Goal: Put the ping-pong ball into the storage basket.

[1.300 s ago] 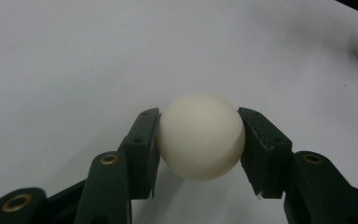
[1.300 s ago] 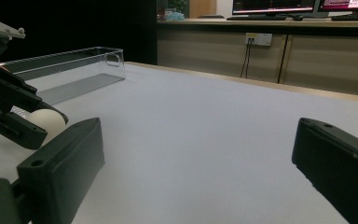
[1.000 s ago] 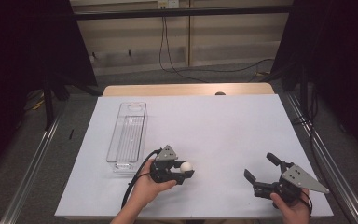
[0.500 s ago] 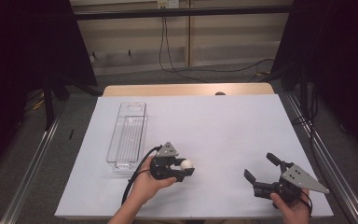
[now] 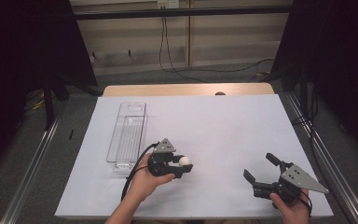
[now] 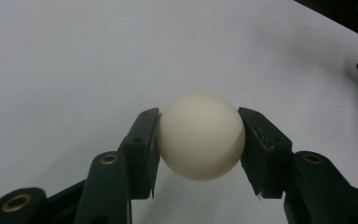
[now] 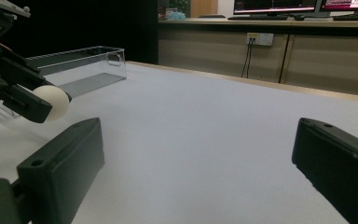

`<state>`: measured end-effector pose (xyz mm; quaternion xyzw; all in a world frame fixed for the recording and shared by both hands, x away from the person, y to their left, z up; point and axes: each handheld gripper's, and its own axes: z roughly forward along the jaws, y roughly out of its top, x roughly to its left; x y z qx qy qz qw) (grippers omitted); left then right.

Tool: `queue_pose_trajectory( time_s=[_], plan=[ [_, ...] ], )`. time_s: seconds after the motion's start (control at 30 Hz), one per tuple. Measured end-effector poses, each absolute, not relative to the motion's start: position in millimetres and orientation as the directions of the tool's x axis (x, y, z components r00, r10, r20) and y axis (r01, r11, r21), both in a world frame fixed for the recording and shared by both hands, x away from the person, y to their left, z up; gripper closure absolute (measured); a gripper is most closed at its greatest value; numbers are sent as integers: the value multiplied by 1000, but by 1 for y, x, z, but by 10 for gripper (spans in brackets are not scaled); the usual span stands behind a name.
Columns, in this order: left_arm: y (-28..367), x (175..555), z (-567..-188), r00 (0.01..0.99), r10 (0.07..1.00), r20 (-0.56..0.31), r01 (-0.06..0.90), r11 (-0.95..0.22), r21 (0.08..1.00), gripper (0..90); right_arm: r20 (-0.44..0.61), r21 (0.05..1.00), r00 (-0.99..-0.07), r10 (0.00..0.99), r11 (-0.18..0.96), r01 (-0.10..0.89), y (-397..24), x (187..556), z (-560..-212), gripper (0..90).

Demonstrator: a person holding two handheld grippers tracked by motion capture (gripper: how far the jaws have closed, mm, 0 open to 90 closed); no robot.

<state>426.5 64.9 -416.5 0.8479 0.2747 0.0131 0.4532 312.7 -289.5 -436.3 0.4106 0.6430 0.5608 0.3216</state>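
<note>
A smooth matt white ball [image 6: 200,136], a clear glossy plastic tray [image 5: 127,135], and a matt white table sheet [image 5: 223,126].

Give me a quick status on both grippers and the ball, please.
Left gripper shut on white ball, just above the table. Right gripper open, nothing between its jaws. Clear tray beside the left hand; nothing between ball and tray.

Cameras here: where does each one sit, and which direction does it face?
High view: above the table's near edge, looking forward and down; both forearms, left gripper, right gripper.
Left gripper view: on that gripper, along its jaws shut on the white ball.
Right gripper view: low, across the white tabletop between open jaws.
Shared: ball, clear plastic tray.
</note>
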Motion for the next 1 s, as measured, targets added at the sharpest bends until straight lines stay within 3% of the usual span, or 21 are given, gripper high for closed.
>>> queue_pose_trajectory(
  time_s=[1.0],
  plan=[
    [70, 438, -405, 840, 486, -244, 471, -426, 773, 510, 46, 985, -459, 887, 36, 168, -290, 313, -437, 16]
  ],
)
